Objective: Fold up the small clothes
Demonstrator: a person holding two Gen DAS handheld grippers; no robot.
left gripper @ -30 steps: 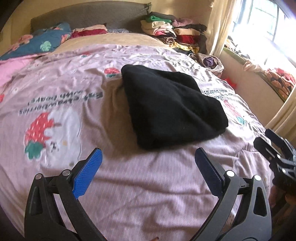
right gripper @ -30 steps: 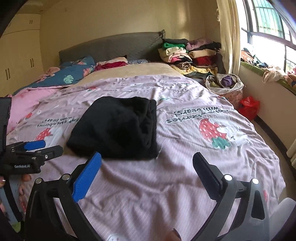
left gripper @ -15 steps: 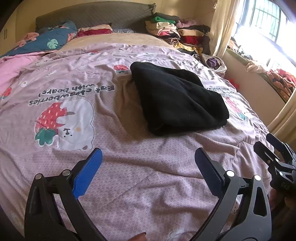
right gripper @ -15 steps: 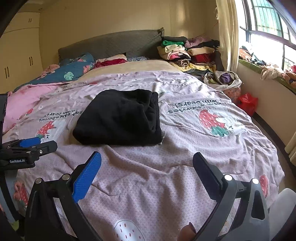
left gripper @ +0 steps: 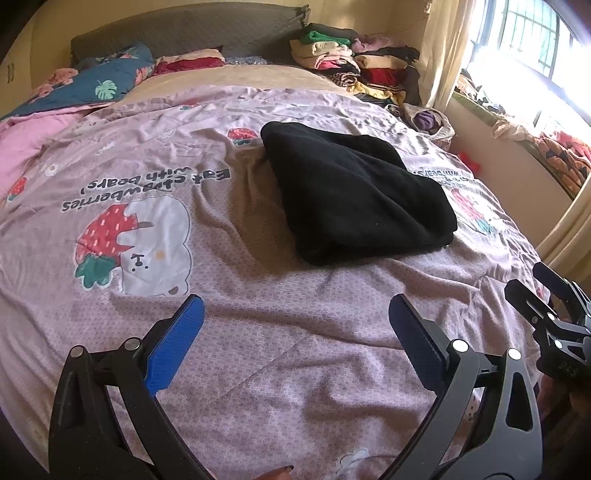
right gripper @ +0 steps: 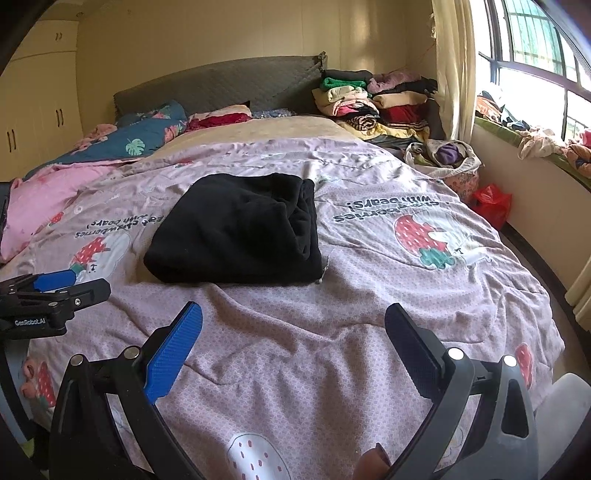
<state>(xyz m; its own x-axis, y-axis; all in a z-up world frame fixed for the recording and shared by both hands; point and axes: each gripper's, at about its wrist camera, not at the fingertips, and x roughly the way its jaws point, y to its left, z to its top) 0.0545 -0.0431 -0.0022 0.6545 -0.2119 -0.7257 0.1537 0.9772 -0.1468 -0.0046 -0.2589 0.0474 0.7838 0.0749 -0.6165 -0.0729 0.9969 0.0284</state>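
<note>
Left gripper (left gripper: pixel 295 325): jaws spread wide, nothing between them, held above the lilac quilt (left gripper: pixel 258 332) at the foot end of the bed. Left pad bright blue, right pad dark. Ahead and left of the jaws: printed strawberry-and-bear motif (left gripper: pixel 133 243) with upside-down lettering beyond it. Further left and beyond, a pink blanket (left gripper: pixel 22 136) and a dark blue leaf-print pillow (left gripper: pixel 99 85) against the grey headboard (left gripper: pixel 192 26). Folded black garment (left gripper: pixel 354 192) lies flat on the quilt, ahead of the left jaws and slightly to their right, well apart from both pads; its thick folded edge faces the jaws. In the right wrist view the same black garment (right gripper: pixel 240 229) sits ahead and left of the right gripper (right gripper: pixel 293 325), not touching it; stacked layers show along the garment's right side. Right gripper jaws likewise wide open and empty, over the quilt (right gripper: pixel 332 350). The left gripper (right gripper: pixel 51 291) appears at the left margin of this view, level with the near edge of the garment. Ahead and right of the right jaws: second strawberry print (right gripper: pixel 421 236). Far beyond, at the head of the bed on the right, a pile of folded clothes (right gripper: pixel 369 99); right of it a cloth basket (right gripper: pixel 447 155), a red bag (right gripper: pixel 491 199) on the floor and a window (right gripper: pixel 535 55).
</note>
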